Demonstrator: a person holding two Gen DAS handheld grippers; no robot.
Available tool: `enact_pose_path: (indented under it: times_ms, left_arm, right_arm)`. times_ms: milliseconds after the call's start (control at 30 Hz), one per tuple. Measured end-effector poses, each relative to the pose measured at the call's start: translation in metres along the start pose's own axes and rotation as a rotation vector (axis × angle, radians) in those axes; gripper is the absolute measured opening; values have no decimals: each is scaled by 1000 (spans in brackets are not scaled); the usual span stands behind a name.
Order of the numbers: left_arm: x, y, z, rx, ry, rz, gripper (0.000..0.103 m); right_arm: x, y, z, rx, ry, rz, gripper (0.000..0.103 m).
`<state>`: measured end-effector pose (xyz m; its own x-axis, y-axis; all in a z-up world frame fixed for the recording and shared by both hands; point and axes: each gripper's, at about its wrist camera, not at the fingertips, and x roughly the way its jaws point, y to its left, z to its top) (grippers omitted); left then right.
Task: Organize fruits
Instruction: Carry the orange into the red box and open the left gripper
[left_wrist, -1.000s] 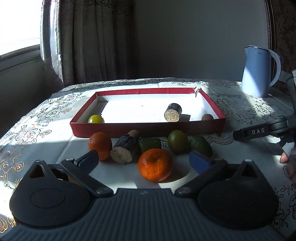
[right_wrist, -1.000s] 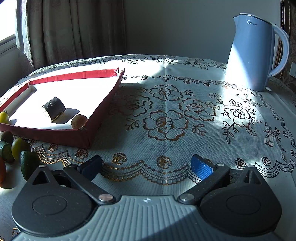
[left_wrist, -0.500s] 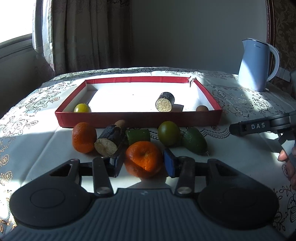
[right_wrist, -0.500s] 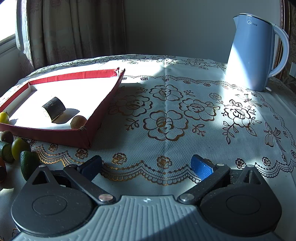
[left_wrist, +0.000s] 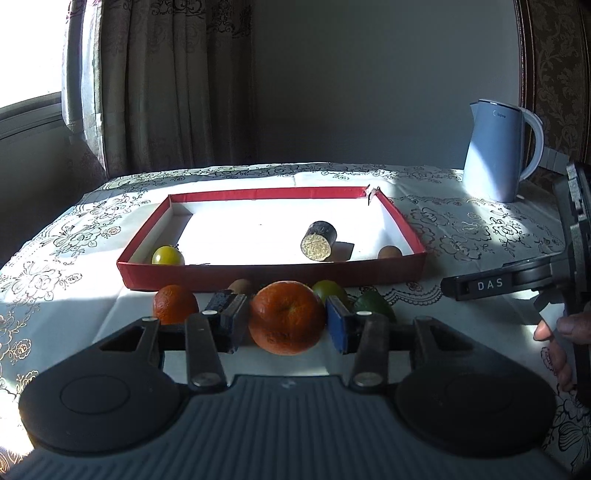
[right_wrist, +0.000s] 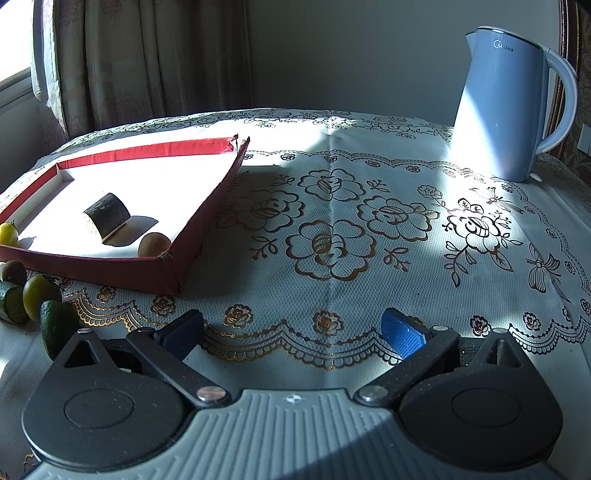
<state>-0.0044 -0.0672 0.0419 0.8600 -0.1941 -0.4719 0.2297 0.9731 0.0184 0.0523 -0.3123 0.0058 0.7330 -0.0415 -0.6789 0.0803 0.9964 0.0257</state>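
- In the left wrist view the left gripper (left_wrist: 286, 325) is at the lower centre of the frame, and its two blue pads (left_wrist: 337, 324) press on the sides of an orange (left_wrist: 287, 316), so it grips this fruit.
- The orange sits in front of the near wall of the red tray (left_wrist: 273, 275), at the centre of the frame; whether it rests on the cloth (left_wrist: 74, 266) or is lifted I cannot tell.
- A second orange (left_wrist: 174, 303) is just left of the left pad, on the cloth.
- Behind the gripped orange, near the tray wall, there are a small brown fruit (left_wrist: 239, 286), a yellow-green round fruit (left_wrist: 328, 291) and a dark green fruit (left_wrist: 373, 305), partly hidden by the gripper.
- Inside the tray lie a yellow fruit (left_wrist: 168, 255) in the lower left corner, a dark cylinder piece (left_wrist: 318, 240) right of centre and a brown fruit (left_wrist: 389, 252) in the lower right corner.
- A blue kettle (left_wrist: 496, 149) stands upright in the upper right of the frame, well apart from the tray.
- At the right edge a hand (left_wrist: 563, 339) holds the other black tool marked "DAS".
- In the right wrist view the right gripper (right_wrist: 293, 332) is at the lower centre with its jaws wide apart and only the cloth between them.
- At the left edge of this view lie the green fruits (right_wrist: 55, 325) in front of the tray.
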Motion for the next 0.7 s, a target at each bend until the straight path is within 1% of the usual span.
enact_pose_path:
  times_ms: [100, 167, 300, 433, 600, 700]
  left_arm:
    - [8, 8, 19, 9, -41, 37, 42]
    - [18, 17, 31, -3, -56, 58, 42]
    - [49, 39, 50, -50, -31, 88, 42]
    - [78, 54, 52, -84, 13, 121, 42]
    - [101, 62, 43, -117, 56, 106, 42]
    - [106, 60, 38, -112, 69, 108, 42]
  right_arm:
    - [0, 0, 0, 0, 0, 0, 103]
    - [0, 0, 0, 0, 0, 0, 103]
    - [0, 0, 0, 0, 0, 0, 103]
    - [0, 0, 0, 0, 0, 0, 103]
    - [0, 0, 0, 0, 0, 0, 103]
    - [1, 0, 1, 1, 1, 1, 103]
